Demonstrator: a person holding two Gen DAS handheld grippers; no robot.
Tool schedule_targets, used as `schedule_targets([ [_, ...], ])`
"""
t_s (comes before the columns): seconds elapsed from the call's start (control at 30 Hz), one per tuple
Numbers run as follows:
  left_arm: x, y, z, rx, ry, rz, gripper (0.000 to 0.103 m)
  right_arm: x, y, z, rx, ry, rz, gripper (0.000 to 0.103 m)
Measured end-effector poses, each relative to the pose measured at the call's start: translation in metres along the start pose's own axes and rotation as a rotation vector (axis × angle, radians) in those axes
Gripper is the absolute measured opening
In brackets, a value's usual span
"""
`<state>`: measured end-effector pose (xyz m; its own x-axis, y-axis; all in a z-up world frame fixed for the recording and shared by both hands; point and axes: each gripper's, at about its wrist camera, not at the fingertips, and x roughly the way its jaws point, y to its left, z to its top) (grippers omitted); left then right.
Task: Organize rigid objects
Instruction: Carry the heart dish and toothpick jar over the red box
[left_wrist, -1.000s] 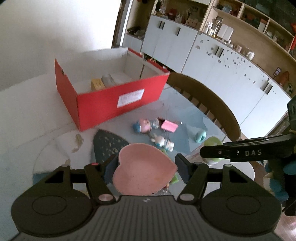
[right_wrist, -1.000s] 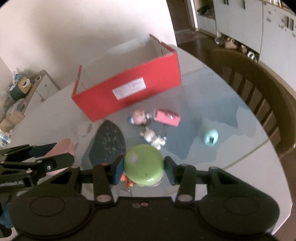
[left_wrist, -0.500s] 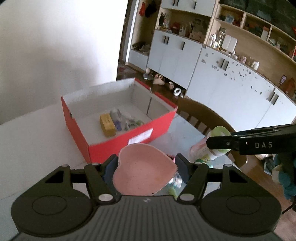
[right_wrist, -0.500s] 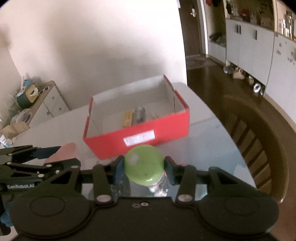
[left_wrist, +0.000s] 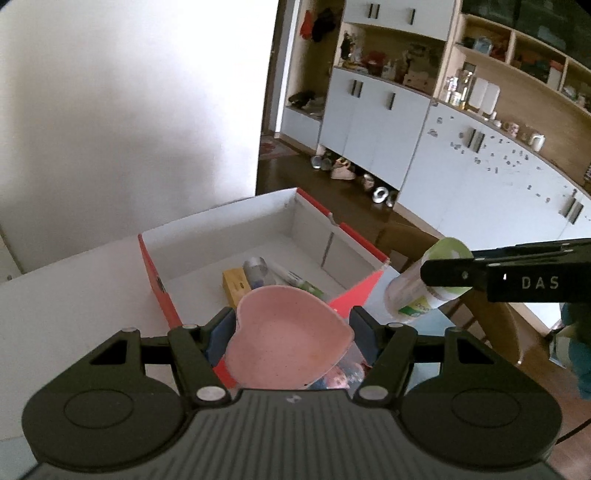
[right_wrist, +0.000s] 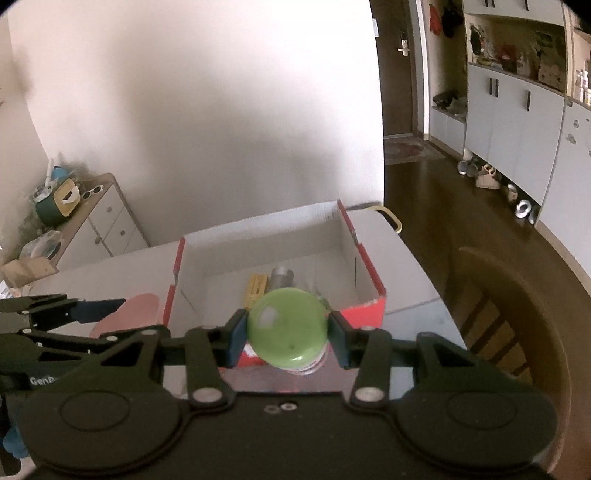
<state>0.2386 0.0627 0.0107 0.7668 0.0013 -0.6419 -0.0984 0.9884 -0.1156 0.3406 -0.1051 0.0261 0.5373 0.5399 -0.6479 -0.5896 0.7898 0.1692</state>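
left gripper (left_wrist: 291, 332) gripping pink heart dish (left_wrist: 288, 336), right gripper (right_wrist: 286, 338) gripping green-capped bottle (right_wrist: 286, 332)

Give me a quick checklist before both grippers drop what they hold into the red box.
1. Left gripper closed on the pink heart dish: ok.
2. Right gripper closed on the green-capped bottle: ok.
3. Red box open on top: ok.
4. Bare floor in the box beside the yellow pack and grey tube: ok, its far half is bare.
5. Dish and bottle already over the box opening: cannot tell; both look short of the near wall.
6. Grippers apart from each other: ok.
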Motion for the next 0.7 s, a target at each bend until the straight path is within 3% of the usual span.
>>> schedule_targets([
  [0.47,0.069,0.019,0.038,-0.005,0.05,0.111,0.067,0.064,-0.014,0.039,-0.038,0.026,0.005,0.045],
  [0.7,0.115,0.031,0.04,0.0,0.109,0.17,0.067,0.106,-0.021,0.045,-0.047,0.073,0.009,0.045],
])
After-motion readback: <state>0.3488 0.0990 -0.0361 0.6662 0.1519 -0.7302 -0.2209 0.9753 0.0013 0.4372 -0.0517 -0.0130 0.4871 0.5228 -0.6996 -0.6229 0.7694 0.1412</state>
